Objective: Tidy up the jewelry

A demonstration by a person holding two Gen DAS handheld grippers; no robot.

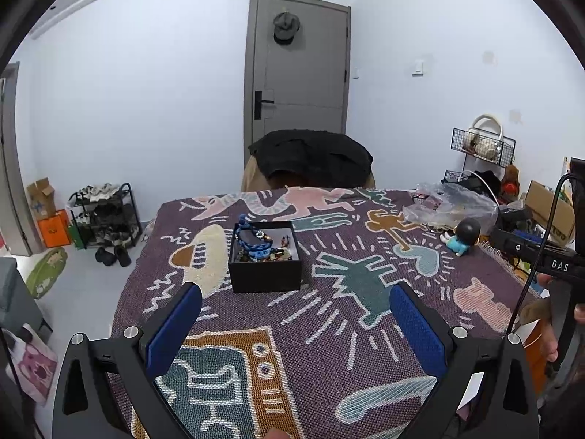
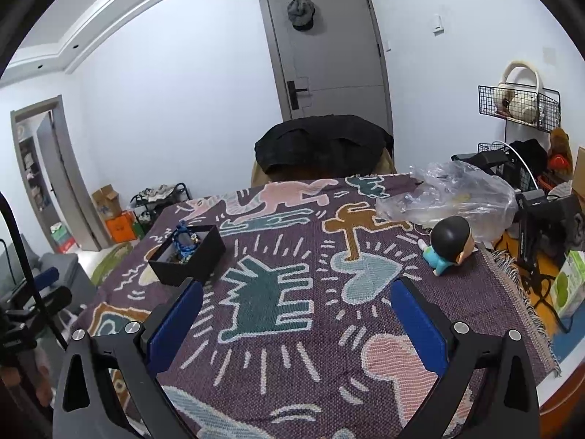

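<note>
A black open box (image 1: 265, 270) stands on the patterned cloth, a little beyond my left gripper (image 1: 295, 298). A blue braided necklace (image 1: 252, 243) and small jewelry pieces lie in it; the necklace rises above the rim. In the right wrist view the box (image 2: 188, 256) sits far left with the blue necklace (image 2: 184, 243) showing. My left gripper is open and empty, jaws wide apart. My right gripper (image 2: 296, 294) is open and empty over the cloth, to the right of the box.
A doll with a black head (image 2: 449, 243) lies at the right of the table, also in the left wrist view (image 1: 462, 236). A crumpled clear plastic bag (image 2: 453, 194) lies behind it. A chair with a black coat (image 1: 310, 157) stands at the far edge.
</note>
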